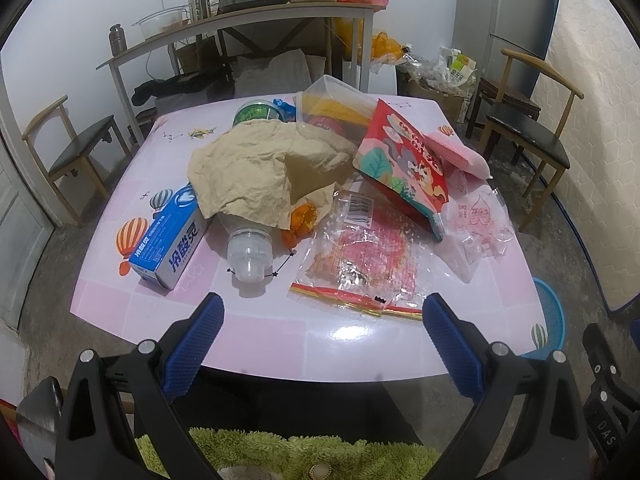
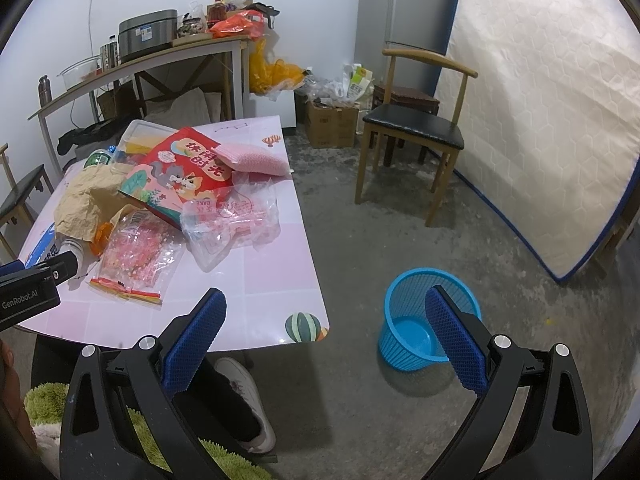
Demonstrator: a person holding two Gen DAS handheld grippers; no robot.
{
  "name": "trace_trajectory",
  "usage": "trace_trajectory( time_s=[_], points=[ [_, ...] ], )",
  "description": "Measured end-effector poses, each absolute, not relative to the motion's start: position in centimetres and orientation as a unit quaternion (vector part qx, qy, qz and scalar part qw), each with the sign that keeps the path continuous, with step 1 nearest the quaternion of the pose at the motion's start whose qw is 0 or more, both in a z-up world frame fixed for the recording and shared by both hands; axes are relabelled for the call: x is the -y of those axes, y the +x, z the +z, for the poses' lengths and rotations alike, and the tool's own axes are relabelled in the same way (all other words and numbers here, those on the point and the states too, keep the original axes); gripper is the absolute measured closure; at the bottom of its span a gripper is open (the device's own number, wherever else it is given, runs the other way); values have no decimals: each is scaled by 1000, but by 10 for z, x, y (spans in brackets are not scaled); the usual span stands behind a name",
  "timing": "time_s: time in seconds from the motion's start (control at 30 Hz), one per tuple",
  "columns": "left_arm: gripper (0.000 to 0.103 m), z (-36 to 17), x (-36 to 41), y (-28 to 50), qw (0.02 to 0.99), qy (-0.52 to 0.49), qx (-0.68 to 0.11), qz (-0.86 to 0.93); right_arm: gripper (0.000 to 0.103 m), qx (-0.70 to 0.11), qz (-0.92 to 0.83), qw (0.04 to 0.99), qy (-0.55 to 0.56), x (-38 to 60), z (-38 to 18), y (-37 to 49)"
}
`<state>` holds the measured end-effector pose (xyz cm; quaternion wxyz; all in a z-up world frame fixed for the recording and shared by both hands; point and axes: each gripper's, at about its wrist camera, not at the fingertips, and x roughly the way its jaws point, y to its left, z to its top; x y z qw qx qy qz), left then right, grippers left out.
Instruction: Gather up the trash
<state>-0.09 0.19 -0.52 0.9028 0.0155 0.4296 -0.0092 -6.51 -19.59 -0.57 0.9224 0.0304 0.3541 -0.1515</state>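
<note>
Nothing collected yet.
I'm holding both hand-held grippers wide open, empty: left hand-held gripper (image 1: 322,314), right hand-held gripper (image 2: 326,308); wrappers (image 1: 360,240) littering the surface (image 1: 280,336), basket (image 2: 404,320) sitting empty.

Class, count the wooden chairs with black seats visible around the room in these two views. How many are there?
2: one black-seated wooden chair left of the pink table, another black-seated chair right of it by the mattress. Others may be hidden.
</note>
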Motion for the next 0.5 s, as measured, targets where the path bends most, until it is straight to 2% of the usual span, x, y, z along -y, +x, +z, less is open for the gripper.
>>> trace_trajectory(
  time_s=[0.5],
  points=[
    [6,-6,-2,-1,903,15,-430,-8,7,-355,-151,922,31,196,-5,-65]
  ],
)
